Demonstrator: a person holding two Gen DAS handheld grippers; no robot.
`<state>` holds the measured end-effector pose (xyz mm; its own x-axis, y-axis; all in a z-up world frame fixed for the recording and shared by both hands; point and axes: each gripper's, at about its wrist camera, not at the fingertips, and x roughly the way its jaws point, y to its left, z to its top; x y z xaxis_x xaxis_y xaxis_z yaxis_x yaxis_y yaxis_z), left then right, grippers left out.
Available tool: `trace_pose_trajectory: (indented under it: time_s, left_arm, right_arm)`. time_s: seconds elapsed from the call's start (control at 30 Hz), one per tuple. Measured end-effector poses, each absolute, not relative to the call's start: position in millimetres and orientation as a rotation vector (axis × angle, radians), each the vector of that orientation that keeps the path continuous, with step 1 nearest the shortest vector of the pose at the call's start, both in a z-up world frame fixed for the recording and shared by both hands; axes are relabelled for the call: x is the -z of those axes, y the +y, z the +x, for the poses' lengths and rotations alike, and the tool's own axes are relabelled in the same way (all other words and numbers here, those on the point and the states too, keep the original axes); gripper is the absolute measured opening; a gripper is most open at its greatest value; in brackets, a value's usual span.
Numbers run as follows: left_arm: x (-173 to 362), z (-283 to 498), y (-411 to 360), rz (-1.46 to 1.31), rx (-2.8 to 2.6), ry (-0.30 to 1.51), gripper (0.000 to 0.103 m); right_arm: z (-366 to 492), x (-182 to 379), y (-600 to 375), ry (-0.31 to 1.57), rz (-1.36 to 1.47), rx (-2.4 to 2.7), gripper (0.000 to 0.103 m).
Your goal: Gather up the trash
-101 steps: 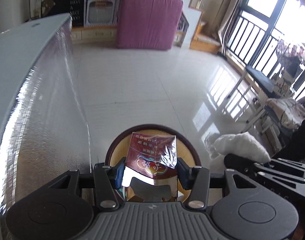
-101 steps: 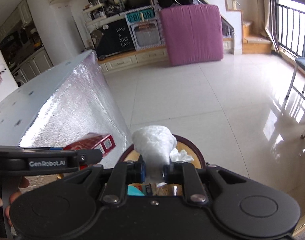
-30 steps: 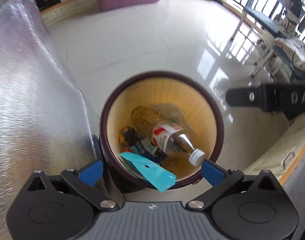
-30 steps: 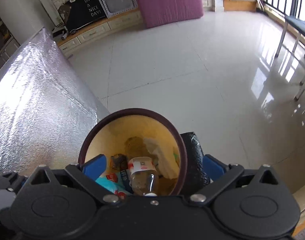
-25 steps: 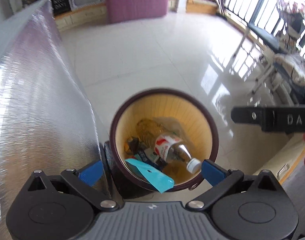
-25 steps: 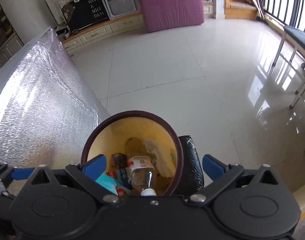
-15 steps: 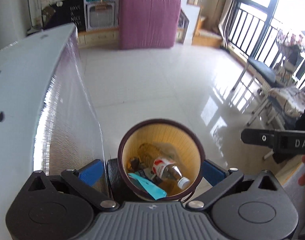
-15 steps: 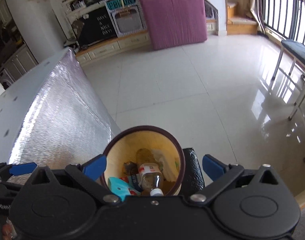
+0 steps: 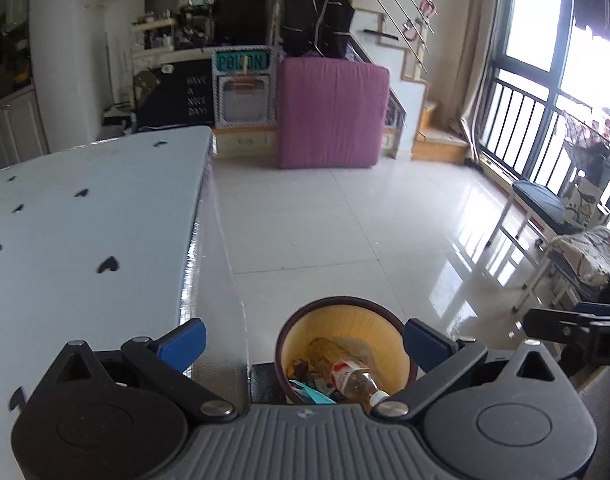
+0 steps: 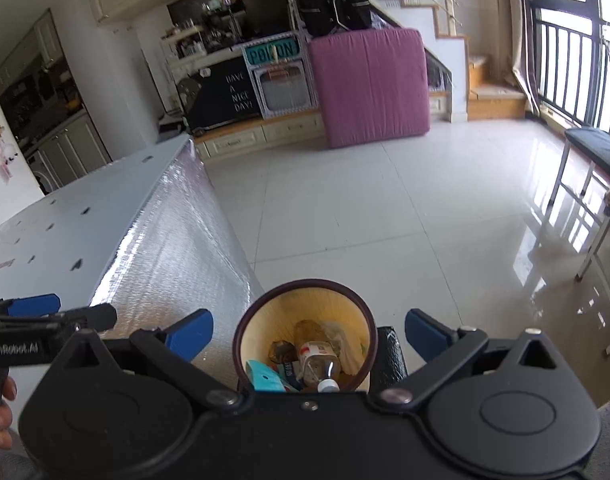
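A foil-sided white table (image 9: 85, 232) stands left of the round dark-rimmed yellow trash bin (image 9: 347, 334) (clear plastic bottle (image 9: 355, 382) inside). Left gripper (image 9: 305, 338) and right gripper (image 10: 307, 330) hover above it, spread wide, empty.

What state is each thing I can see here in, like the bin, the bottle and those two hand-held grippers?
Left hand-held gripper: open, holding nothing.
Right hand-held gripper: open, holding nothing.
Trash bin: upright on the floor, no lid, partly filled.
Plastic bottle: capped, lying inside the bin.
Blue wrapper: lying in the bin beside the bottle.
Pink mattress: standing on edge, leaning against the cabinet.
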<state>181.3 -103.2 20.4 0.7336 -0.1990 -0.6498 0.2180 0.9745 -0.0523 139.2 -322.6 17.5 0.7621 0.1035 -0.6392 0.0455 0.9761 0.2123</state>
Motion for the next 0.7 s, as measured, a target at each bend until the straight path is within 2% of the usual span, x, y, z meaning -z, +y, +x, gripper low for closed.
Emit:
trace_pose_trajectory:
  time_s: [0.27, 0.7]
  left_arm:
    - [-21, 137, -86, 0.062, 0.145, 0.611, 0.103]
    - [19, 83, -74, -0.022, 0.138, 0.611, 0.103]
  right_arm:
    - [94, -25, -309, 0.652, 0.179, -0.038, 0.103]
    - [44, 7, -292, 0.578, 0.143, 0.016, 0.103]
